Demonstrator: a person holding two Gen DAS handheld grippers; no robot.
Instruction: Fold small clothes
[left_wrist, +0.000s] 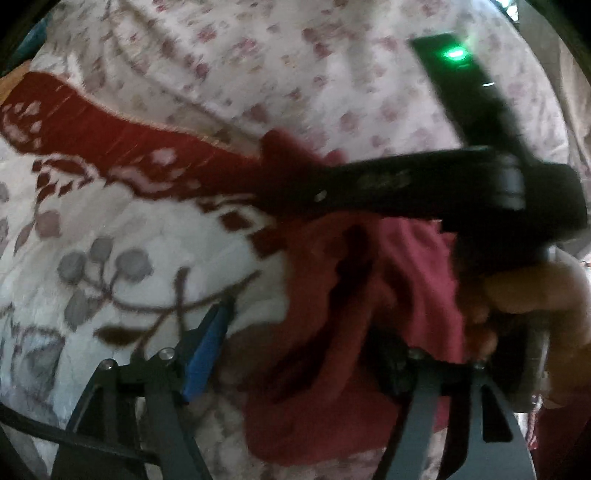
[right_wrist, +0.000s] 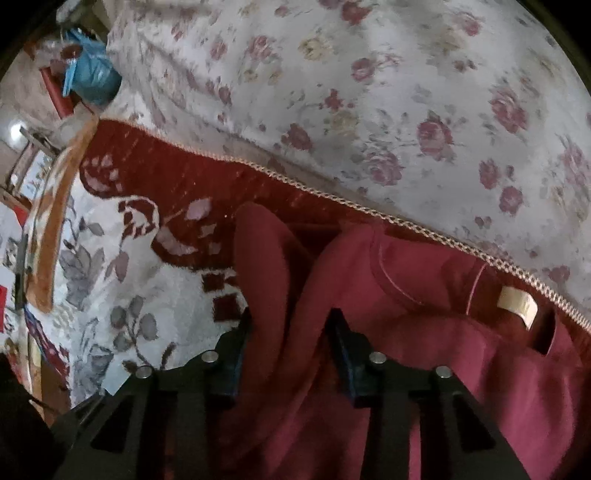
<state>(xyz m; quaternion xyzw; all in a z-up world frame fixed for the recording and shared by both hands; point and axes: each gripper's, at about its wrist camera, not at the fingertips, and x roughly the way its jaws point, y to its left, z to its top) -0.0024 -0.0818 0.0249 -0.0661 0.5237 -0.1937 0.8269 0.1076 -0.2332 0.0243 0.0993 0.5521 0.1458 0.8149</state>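
Note:
A maroon small garment (right_wrist: 424, 350) lies crumpled on a patterned blanket, its neckline and a cream label (right_wrist: 515, 302) showing at the right. My right gripper (right_wrist: 291, 314) points down at it, and a raised fold of the cloth fills the gap between its pads. In the left wrist view the same garment (left_wrist: 369, 295) lies between the spread fingers of my left gripper (left_wrist: 306, 332). Its blue left pad (left_wrist: 207, 350) is bare and the right finger is partly hidden by cloth. The right gripper's black body (left_wrist: 406, 184) crosses above, held by a hand (left_wrist: 535, 295).
The blanket (right_wrist: 129, 277) is white with grey leaves and a dark red border with a stitched edge. Beyond it lies a flowered sheet (right_wrist: 369, 92). A blue bag (right_wrist: 88, 74) and a wooden bed edge (right_wrist: 55, 221) sit at the far left.

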